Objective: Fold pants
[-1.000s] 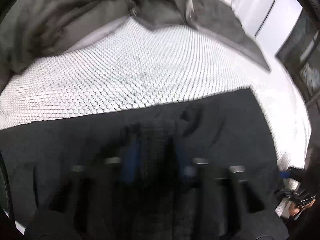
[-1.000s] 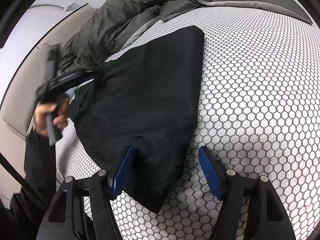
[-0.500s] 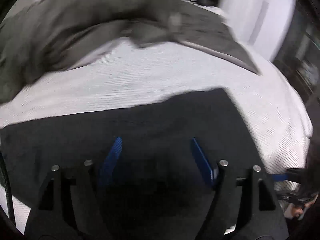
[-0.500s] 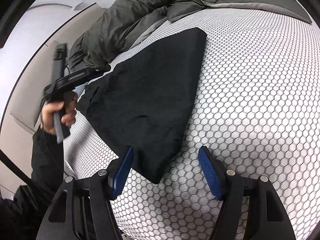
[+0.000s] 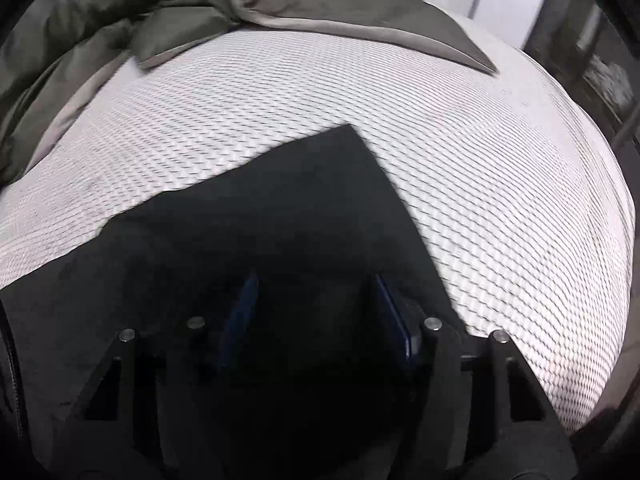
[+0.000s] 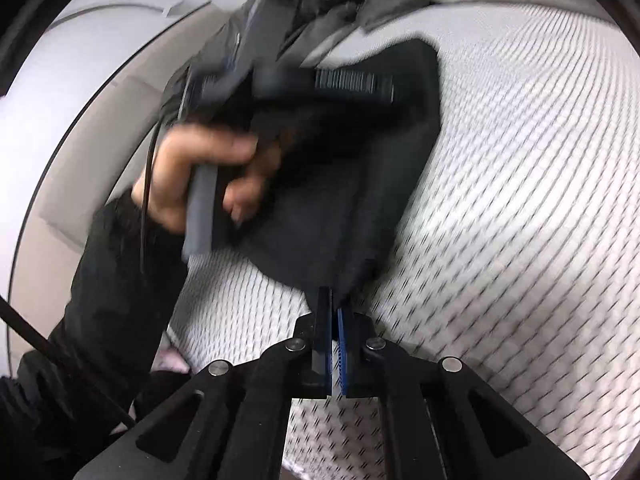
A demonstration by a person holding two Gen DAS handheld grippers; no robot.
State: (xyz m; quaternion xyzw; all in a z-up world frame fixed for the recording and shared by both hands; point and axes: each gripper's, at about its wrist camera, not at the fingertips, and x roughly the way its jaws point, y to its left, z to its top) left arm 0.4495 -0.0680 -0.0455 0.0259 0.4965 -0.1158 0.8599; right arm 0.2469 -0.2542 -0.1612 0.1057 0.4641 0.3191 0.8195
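One pair of black pants point(image 6: 360, 184), lying ahead of the right gripper's fingertips. One grey-green duvet point(image 5: 320, 4), bunched well beyond the fingers. One white honeycomb-patterned mattress cover point(image 5: 480, 200), spread under and past the fingers. Two grippers: left gripper point(image 5: 316, 312), right gripper point(image 6: 335, 320). One bare hand point(image 6: 200, 176), one dark sleeve point(image 6: 108, 280), left of the right gripper's fingers.

right claw point(image 6: 335, 300) pinching black pants point(image 6: 352, 184) corner
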